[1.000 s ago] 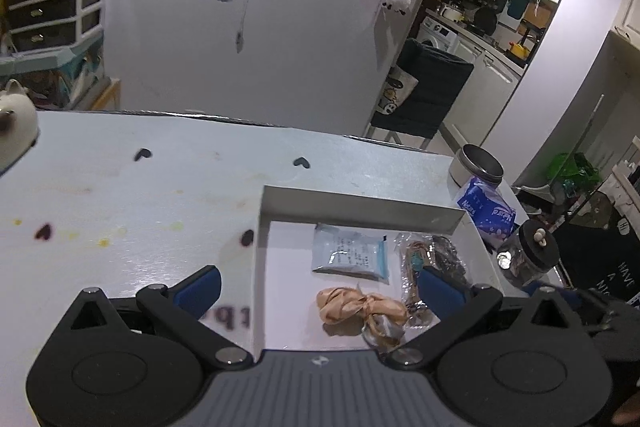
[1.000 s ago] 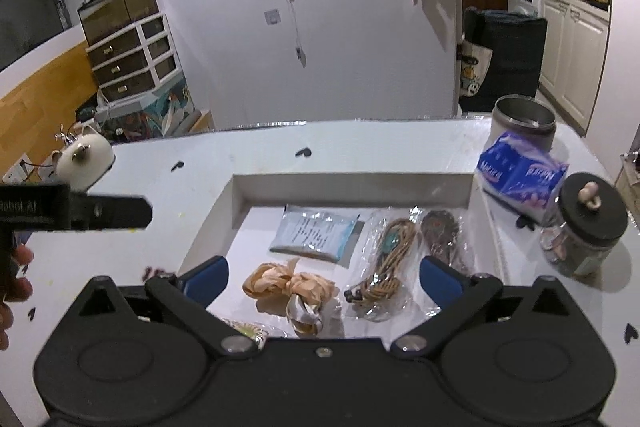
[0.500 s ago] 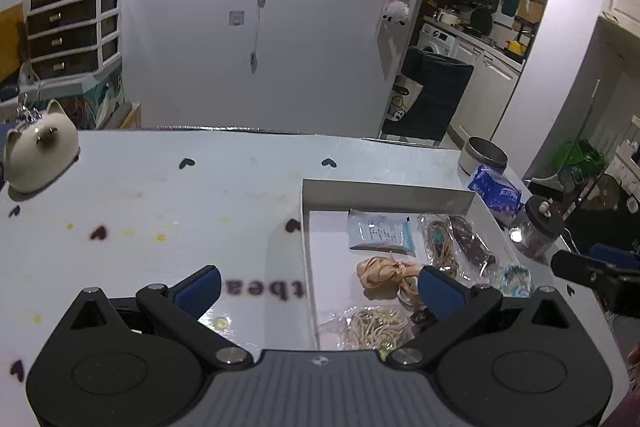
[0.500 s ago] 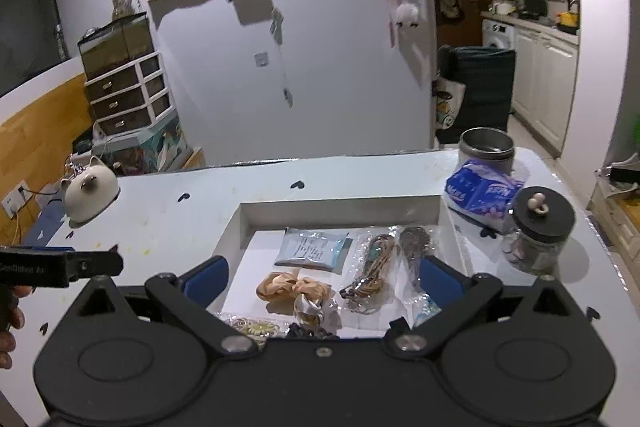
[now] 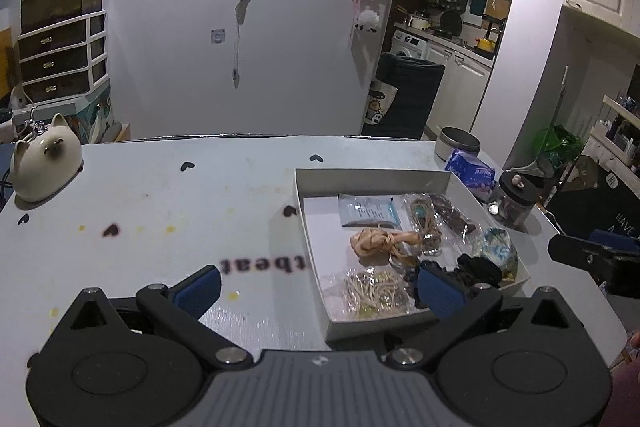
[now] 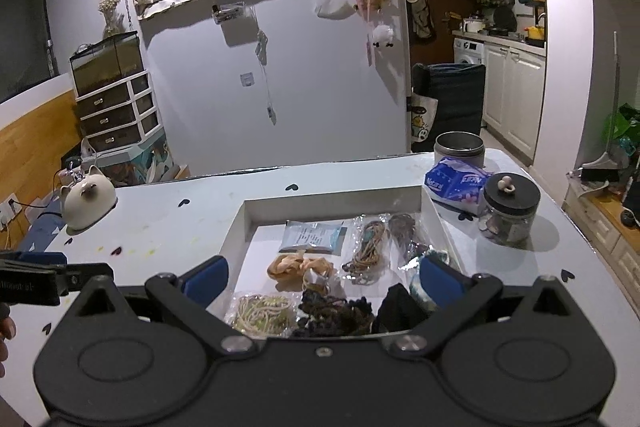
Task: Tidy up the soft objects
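Observation:
A white box (image 5: pixel 372 179) (image 6: pixel 332 201) on the table holds several soft items: a peach scrunchie (image 5: pixel 374 241) (image 6: pixel 294 265), a blue-white packet (image 5: pixel 368 213) (image 6: pixel 314 237), bagged cords (image 5: pixel 426 223) (image 6: pixel 368 247), a bagged pale bundle (image 5: pixel 374 289) (image 6: pixel 262 313), dark scrunchies (image 5: pixel 478 269) (image 6: pixel 336 311) and a blue patterned one (image 5: pixel 496 245). My left gripper (image 5: pixel 318 291) is open and empty, above the table at the box's near left corner. My right gripper (image 6: pixel 324 275) is open and empty, above the box's near edge.
A cat-shaped ceramic piece (image 5: pixel 42 163) (image 6: pixel 88 197) sits far left. A metal tin (image 5: pixel 456 145) (image 6: pixel 458 147), a blue tissue pack (image 5: pixel 470 173) (image 6: pixel 454 183) and a black-lidded glass jar (image 5: pixel 516 197) (image 6: pixel 508 209) stand right of the box.
Both grippers have pulled back and risen from the box, so more of the table and box shows. Both stay open and empty.

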### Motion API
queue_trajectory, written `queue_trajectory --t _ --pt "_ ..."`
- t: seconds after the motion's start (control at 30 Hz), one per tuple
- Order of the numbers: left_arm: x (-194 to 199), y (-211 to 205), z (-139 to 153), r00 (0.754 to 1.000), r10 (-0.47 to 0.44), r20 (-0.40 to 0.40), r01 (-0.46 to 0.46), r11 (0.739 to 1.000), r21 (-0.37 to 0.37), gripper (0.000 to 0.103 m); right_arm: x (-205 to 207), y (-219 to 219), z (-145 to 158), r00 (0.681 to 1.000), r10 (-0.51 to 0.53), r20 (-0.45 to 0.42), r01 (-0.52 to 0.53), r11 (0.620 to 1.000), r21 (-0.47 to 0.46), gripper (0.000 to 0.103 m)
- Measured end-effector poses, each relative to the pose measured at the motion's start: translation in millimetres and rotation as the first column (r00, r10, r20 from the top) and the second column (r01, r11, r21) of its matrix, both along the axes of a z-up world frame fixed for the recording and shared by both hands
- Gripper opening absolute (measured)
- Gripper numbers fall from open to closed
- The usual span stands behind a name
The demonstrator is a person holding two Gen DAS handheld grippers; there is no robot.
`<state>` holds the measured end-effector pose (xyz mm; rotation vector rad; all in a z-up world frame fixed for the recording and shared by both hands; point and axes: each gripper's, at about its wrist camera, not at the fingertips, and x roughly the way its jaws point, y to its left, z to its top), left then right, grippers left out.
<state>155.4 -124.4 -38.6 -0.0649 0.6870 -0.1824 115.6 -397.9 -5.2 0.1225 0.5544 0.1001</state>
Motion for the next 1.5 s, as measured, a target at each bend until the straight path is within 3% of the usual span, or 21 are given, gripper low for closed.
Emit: queue_trajectory --t 0.7,1.5 --pt "-69.0 -42.2 8.1 0.999 0.041 0.028 -0.041 0.999 0.002 0.103 -67.5 -46.4 8.4 0.999 0.018 0.038 -0.017 0.999 -0.028 0.103" --pt "-92.4 -71.5 13.3 0.995 0.085 0.043 -0.085 0.996 0.013 0.103 -76.8 -66.8 9.8 0.996 0.066 0.055 -0.064 0.997 -0.032 0.103"
